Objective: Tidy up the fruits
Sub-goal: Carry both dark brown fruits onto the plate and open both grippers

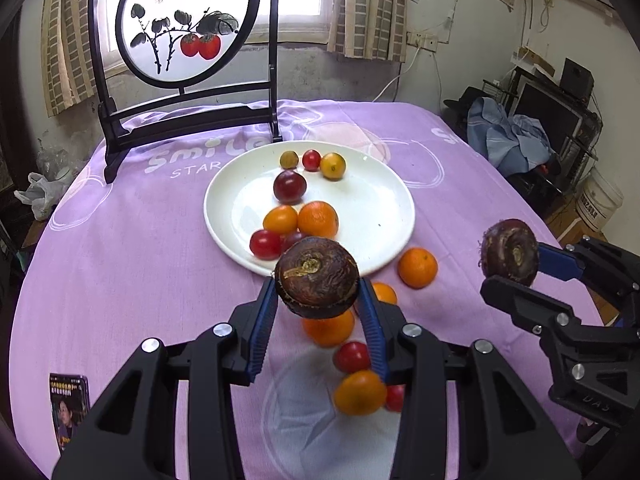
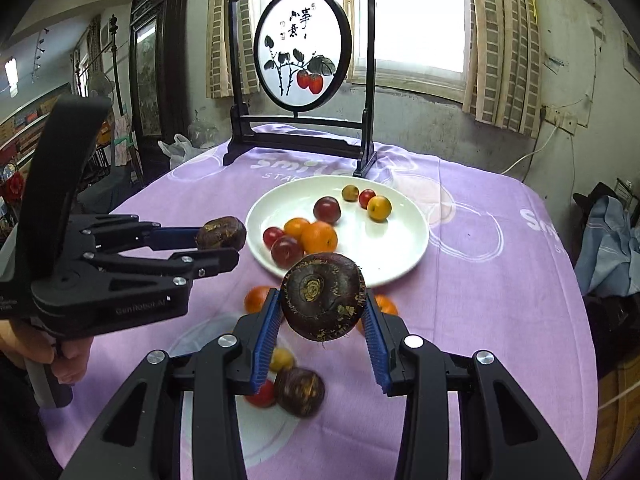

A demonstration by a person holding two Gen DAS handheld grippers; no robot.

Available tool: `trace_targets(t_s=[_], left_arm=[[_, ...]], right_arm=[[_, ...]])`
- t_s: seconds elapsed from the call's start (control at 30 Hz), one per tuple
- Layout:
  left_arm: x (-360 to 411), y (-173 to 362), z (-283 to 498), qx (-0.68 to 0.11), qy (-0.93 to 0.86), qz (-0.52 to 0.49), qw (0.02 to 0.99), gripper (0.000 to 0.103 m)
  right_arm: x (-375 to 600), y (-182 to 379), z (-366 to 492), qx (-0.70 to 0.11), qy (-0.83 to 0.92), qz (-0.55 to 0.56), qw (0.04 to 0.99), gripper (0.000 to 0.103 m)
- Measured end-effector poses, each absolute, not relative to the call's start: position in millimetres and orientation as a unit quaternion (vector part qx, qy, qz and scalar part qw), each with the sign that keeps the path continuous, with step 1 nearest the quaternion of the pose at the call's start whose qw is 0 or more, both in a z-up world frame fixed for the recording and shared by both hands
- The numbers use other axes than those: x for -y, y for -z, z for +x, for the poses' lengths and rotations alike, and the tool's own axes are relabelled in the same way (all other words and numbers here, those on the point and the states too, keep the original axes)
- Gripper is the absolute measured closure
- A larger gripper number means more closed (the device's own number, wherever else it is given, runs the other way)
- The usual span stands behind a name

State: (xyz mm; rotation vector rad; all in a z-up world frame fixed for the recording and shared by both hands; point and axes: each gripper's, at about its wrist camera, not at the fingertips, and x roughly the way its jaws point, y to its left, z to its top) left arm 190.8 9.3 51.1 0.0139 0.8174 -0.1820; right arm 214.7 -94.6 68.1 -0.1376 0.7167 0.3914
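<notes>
both grippers hold a dark brown water chestnut above the purple tablecloth (image 1: 132, 240). the left gripper (image 1: 318, 296) has its blue pads closed on the left water chestnut (image 1: 317, 282), just in front of the near rim of the white plate (image 1: 372, 208). the right gripper (image 2: 322, 312) is clamped on the right water chestnut (image 2: 323, 298), also near the plate's front edge. on the plate lie small oranges (image 1: 318, 220), cherry tomatoes (image 1: 265, 244) and a dark plum (image 1: 289, 187) – several more fruits wait on the cloth, such as a loose orange (image 1: 417, 268) beside the plate and a third water chestnut (image 2: 299, 392) under the right gripper.

the step in hand seems to be the carrying of both chestnuts to the plate. to do it well, i would bring each one over a bare part of the plate, the right side looks the most free, and lower it close to the surface before opening the pads – a round fruit released from high may roll and push the others off. the two grippers should come one after the other, so that they do not touch each other.

writing: the cloth shows "smile" and under it "star", partly covered. the left gripper's body reads something like "genrobot.ai", a little blurred. the round painted screen (image 2: 303, 46) carries chinese characters over two red persimmons. a small printed card (image 1: 70, 412) lies at the near left; its text is too small to read.
</notes>
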Motion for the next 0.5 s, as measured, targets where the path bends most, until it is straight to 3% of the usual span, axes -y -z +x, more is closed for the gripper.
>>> trace_targets(t_s=[0.5], left_arm=[[-30, -14, 288, -0.440, 0.043, -0.031, 0.897, 0.063]], right_arm=[[75, -16, 304, -0.419, -0.167, -0.040, 0.892, 0.062]])
